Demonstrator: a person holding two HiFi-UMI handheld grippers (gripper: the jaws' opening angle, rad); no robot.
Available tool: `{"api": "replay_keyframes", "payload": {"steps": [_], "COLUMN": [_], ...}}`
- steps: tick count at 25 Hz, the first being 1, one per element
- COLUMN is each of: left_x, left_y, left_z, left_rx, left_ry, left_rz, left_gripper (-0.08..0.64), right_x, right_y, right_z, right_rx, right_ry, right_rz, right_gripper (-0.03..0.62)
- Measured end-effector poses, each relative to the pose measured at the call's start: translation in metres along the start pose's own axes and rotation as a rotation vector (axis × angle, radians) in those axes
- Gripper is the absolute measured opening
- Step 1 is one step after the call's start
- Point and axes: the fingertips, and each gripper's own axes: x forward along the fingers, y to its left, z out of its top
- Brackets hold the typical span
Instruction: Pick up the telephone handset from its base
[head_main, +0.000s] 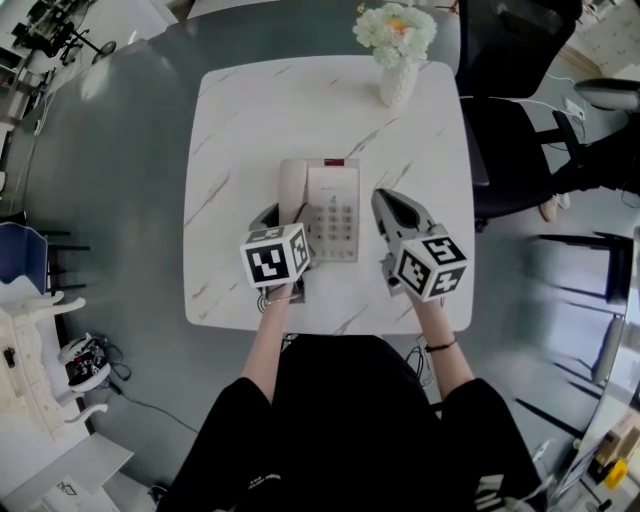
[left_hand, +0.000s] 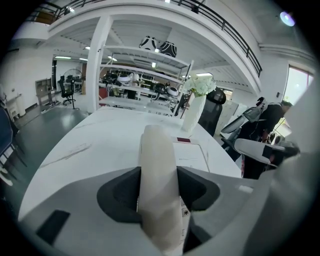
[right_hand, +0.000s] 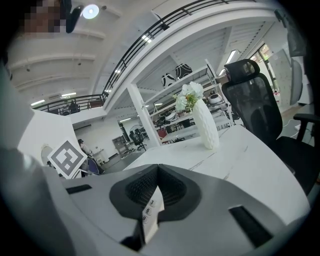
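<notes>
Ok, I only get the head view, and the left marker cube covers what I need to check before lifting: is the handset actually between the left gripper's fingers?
Observer: Yes. In the left gripper view the telephone handset runs lengthwise between the fingers of the left gripper, and the dark pads sit against both of its sides with no gap that I can see.
Operator: Good. And the right gripper, is it holding anything?
Observer: No. In the right gripper view the fingers of the right gripper meet at their tips with nothing between them. The keypad keys 3, 6 and 9 show through the slit just behind the tips.
</notes>
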Motion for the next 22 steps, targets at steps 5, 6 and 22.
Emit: {"api": "replay_keyframes", "payload": {"steps": [5, 6, 22], "left_x": [-0.009, -0.012, -0.076], "left_y": [0.0, 0.0, -0.007], "left_z": [0.007, 0.008, 0.036], "left_rx": [-0.015, -0.019, -0.036], "left_ry": [-0.041, -0.052, -0.252], "left_rz": [-0.025, -0.031, -0.141], "left_gripper": [0.207, 0.207, 0.207], "right_x": [-0.002, -0.003, -0.026], "right_y": [0.004, 0.006, 0.033], "right_z": [0.008, 0.01, 0.048], "right_rx": [-0.014, -0.016, -0.101], "right_ry": [-0.023, -0.03, -0.147], "right_rz": [0.009, 0.013, 0.099], "right_gripper": [-0.009, -0.008, -0.008]}}
